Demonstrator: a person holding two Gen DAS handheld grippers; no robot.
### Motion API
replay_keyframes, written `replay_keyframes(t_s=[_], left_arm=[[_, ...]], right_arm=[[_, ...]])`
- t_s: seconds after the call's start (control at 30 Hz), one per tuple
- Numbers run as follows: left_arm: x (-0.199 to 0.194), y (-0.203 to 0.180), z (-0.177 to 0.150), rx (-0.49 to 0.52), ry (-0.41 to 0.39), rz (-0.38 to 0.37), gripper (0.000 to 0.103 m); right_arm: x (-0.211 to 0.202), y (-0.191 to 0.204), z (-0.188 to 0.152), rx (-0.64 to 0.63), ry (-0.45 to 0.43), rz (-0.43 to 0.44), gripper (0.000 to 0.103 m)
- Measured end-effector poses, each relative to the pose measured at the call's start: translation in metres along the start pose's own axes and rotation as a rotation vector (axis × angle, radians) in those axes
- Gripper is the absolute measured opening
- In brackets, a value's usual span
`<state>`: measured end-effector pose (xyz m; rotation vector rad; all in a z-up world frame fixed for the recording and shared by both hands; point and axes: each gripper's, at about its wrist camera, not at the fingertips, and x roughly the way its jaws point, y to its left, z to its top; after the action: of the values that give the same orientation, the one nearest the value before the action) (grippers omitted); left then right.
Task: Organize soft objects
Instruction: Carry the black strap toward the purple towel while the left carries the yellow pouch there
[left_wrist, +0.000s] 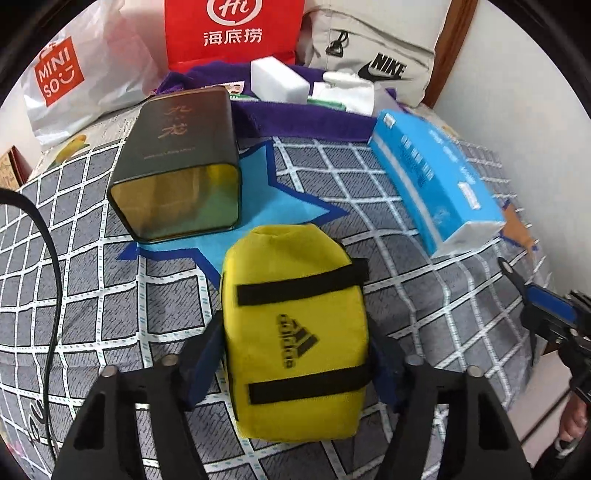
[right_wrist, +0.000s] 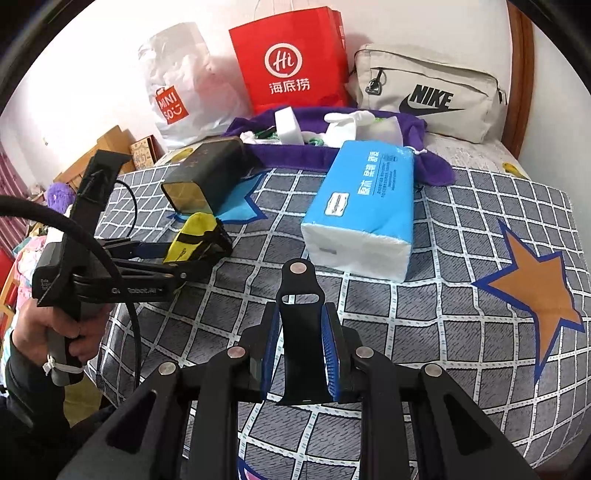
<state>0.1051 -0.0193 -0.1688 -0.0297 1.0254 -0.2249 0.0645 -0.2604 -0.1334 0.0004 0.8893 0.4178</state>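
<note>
My left gripper (left_wrist: 295, 358) is shut on a yellow Adidas pouch (left_wrist: 295, 332) with black straps, its blue pads pressing both sides; the pouch is just above the checked bedspread. The pouch also shows in the right wrist view (right_wrist: 195, 236), held at the left. A blue tissue pack (left_wrist: 436, 177) lies to the right of it, seen too in the right wrist view (right_wrist: 365, 206). A dark tin box (left_wrist: 181, 162) lies on its side behind the pouch. My right gripper (right_wrist: 301, 354) is shut and empty, over the bedspread in front of the tissue pack.
At the back lie a purple cloth (right_wrist: 280, 151) with a white sponge block (right_wrist: 290, 125) and white packets. Behind stand a Miniso bag (right_wrist: 177, 96), a red paper bag (right_wrist: 291, 62) and a beige Nike bag (right_wrist: 428, 92). The bed edge (right_wrist: 107, 332) is at the left.
</note>
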Motion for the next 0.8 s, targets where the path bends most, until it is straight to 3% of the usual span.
replay_keyframes(t_s=[0.37, 0.8], left_arm=[[-0.044, 0.004, 0.012, 0.009, -0.082, -0.083, 0.061], [-0.066, 0.006, 0.025, 0.014, -0.146, -0.101, 0.061]], right_arm=[[-0.006, -0.012, 0.016, 0.065, -0.005, 0.009, 0.023], [-0.015, -0.01, 0.038, 0.071, -0.03, 0.001, 0.023]])
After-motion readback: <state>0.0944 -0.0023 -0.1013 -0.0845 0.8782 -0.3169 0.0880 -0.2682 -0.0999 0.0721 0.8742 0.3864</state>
